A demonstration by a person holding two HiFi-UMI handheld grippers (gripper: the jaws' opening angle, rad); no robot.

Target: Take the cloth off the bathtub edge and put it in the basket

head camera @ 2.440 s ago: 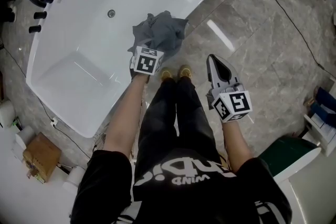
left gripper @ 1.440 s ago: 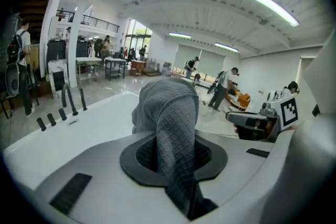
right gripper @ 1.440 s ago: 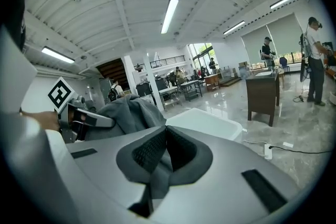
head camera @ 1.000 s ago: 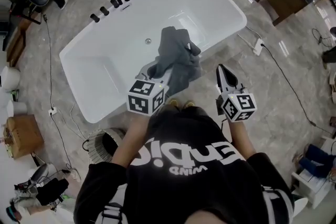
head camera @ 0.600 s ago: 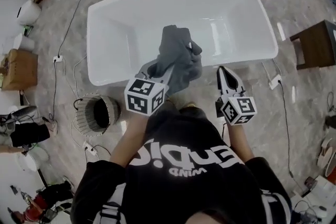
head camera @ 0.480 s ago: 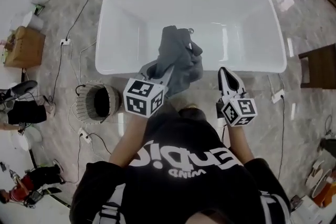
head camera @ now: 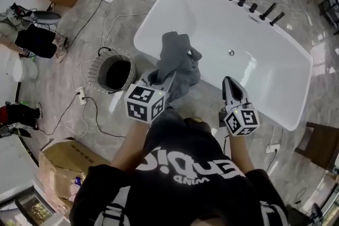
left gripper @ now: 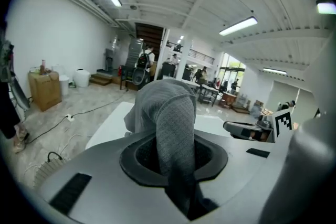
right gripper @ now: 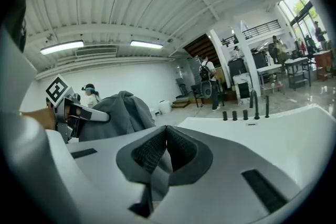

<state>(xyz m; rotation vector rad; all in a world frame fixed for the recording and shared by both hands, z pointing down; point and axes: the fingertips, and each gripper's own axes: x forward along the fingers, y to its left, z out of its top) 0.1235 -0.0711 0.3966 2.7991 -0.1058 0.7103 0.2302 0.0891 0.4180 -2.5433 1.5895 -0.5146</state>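
Pinching a fold of the soft grey knitted cloth (left gripper: pixel 169 113), the left gripper (left gripper: pixel 176 160) has its jaws closed down to a narrow gap with the fabric pressed between the pads. The rest of the cloth bunches up and spills forward over the jaw tips. In the head view the cloth (head camera: pixel 177 61) hangs in the air from the left gripper (head camera: pixel 165 78). It sits over the near corner of the white oval bathtub (head camera: pixel 265 66) and just beside the round pale woven basket (head camera: pixel 97 69), which stands on the grey marble floor (head camera: pixel 79 13).

The right gripper (right gripper: pixel 165 140) has its jaws pressed together on nothing. In the head view it (head camera: pixel 229 82) points over the tub, apart from the cloth.

The cloth looks light and limp. It folds and drapes under its own weight and holds no shape, so it will probably swing and trail as it is carried. The knit looks rough enough not to slip through the pads. The grip on a gathered fold near the middle seems sound, since it keeps the loose ends short. Over the basket, the loose ends could catch on the rim, so the bundle needs to be well inside the opening before the jaws part.
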